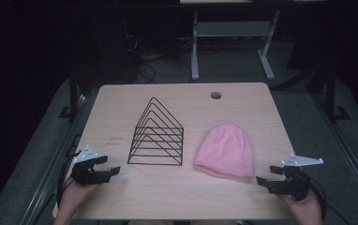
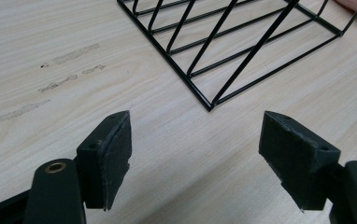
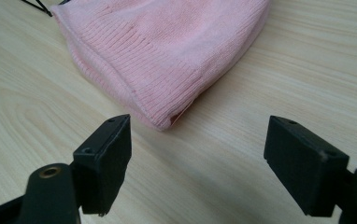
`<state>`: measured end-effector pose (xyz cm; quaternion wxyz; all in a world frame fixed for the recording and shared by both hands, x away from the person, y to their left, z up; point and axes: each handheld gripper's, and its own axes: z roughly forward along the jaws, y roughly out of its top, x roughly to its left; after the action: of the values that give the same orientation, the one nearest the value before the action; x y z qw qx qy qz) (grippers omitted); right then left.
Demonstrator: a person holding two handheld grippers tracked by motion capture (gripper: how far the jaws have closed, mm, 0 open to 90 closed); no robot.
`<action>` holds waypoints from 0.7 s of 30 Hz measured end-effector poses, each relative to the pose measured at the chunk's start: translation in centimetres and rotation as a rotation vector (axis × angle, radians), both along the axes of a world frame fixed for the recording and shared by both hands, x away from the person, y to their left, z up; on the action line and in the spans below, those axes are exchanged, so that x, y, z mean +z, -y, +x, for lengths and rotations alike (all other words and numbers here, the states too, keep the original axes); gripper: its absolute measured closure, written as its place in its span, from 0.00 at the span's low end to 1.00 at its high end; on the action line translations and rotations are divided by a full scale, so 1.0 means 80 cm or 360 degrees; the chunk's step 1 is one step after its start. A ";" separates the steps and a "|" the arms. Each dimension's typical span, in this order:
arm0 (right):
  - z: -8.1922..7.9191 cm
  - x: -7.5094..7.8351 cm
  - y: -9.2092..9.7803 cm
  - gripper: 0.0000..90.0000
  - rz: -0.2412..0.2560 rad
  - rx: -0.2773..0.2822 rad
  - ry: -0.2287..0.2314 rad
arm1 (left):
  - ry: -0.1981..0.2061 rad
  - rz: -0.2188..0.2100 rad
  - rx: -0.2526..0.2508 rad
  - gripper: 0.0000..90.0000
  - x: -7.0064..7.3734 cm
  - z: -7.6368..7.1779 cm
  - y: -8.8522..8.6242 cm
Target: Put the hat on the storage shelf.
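**Hat pickup: take the near-right corner of the brim**

While both grippers hover with jaws spread wide and empty, nothing is held yet, so the approach is the step to get right.

Layout: hat [image 1: 226, 151] lies flat on the table [image 1: 177, 197], right of centre, brim toward the near edge. Rack [image 1: 157, 136] stands just left of it, apart but close. Right gripper [image 1: 272, 176] sits near the hat's near-right corner. Left gripper [image 1: 108, 165] sits near the rack's near-left corner.

Judgement, right side:
- Right gripper view puts the folded brim corner [image 3: 165, 122] just ahead of the jaws, a bit left of the gap's centre. Shift left before closing.
- Go low, slide one jaw along the table under the brim edge. Knit is floppy; a top-down pinch may catch one layer only.
- Bite deep enough to get both layers, then lift straight up.

Left side:
- Rack wire corner [image 2: 209, 106] is just ahead of the open left jaws. Rack looks light; likely needs pinning if the hat goes onto it.
- Clamp a base wire, not a sloped one, so it won't tip.
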<state>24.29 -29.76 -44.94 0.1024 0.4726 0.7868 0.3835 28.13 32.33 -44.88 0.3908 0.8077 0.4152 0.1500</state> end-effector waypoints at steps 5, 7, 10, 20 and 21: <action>-0.001 0.001 -0.002 0.25 0.0001 0.0016 0.0005 | 0.0012 0.0001 0.0001 0.29 -0.001 -0.001 0.001; -0.001 0.002 -0.005 0.25 0.0002 0.0017 0.0013 | 0.0020 -0.0002 0.0000 0.29 0.000 -0.002 0.000; -0.001 0.004 -0.007 0.25 -0.0006 0.0026 0.0028 | 0.0021 -0.0003 -0.0003 0.29 -0.001 -0.002 -0.001; 0.010 0.014 -0.021 0.24 -0.0032 0.0091 0.0030 | 0.0026 -0.0011 -0.0006 0.28 0.000 -0.005 0.000; 0.013 0.018 -0.025 0.23 -0.0038 0.0096 0.0027 | 0.0027 -0.0011 -0.0004 0.28 0.000 -0.005 -0.001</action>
<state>25.30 -27.79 -43.48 0.1030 0.4442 0.8043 0.3810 27.72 32.38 -44.90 0.3975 0.8055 0.4113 0.1548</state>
